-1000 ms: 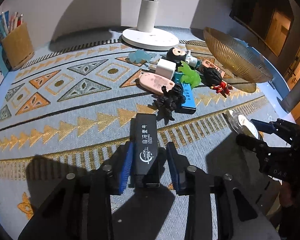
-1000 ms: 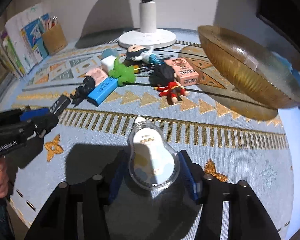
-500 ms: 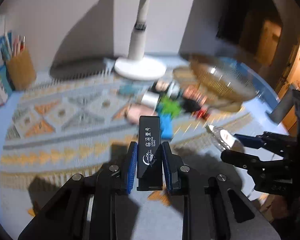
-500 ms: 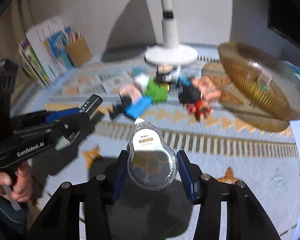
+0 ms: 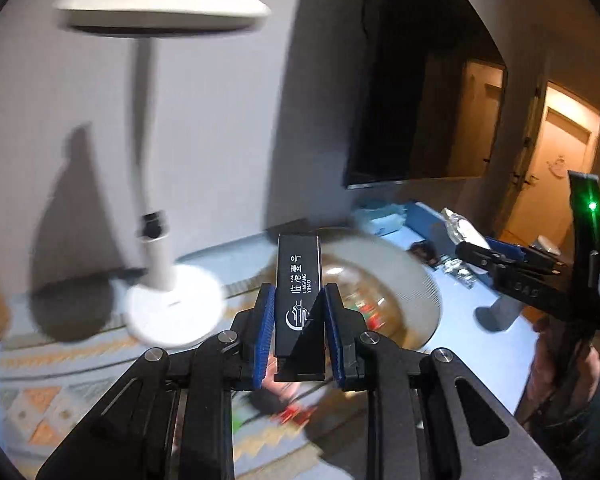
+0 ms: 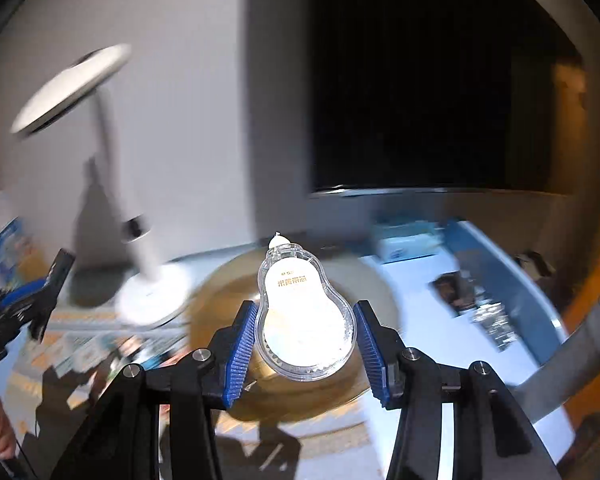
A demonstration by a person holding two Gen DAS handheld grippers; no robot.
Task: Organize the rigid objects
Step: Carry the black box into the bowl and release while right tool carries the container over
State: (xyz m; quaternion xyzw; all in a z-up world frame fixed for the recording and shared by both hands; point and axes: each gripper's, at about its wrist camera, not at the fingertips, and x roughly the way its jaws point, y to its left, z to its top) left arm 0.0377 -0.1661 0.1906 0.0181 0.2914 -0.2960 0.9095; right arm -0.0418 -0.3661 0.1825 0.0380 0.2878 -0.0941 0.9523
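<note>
Bowl point(image 6: 220, 300) of ribbed amber glass sits at the centre of both views, blurred; its contents cannot be made out. Left gripper point(image 5: 299, 334) pinches a black rectangular stick point(image 5: 299, 280) with white lettering between its blue pads, holding it upright above the bowl's near rim. Right gripper point(image 6: 306, 344) clamps a clear pear-shaped correction tape case point(image 6: 300, 312) over the bowl. White desk lamp point(image 5: 156, 200) stands at ten o'clock on the patterned mat point(image 5: 60, 396).

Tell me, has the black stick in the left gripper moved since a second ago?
Yes. The black stick, clamped in the left gripper, went up off the rug and toward the bowl; the lamp base now sits beside it, not far ahead.
</note>
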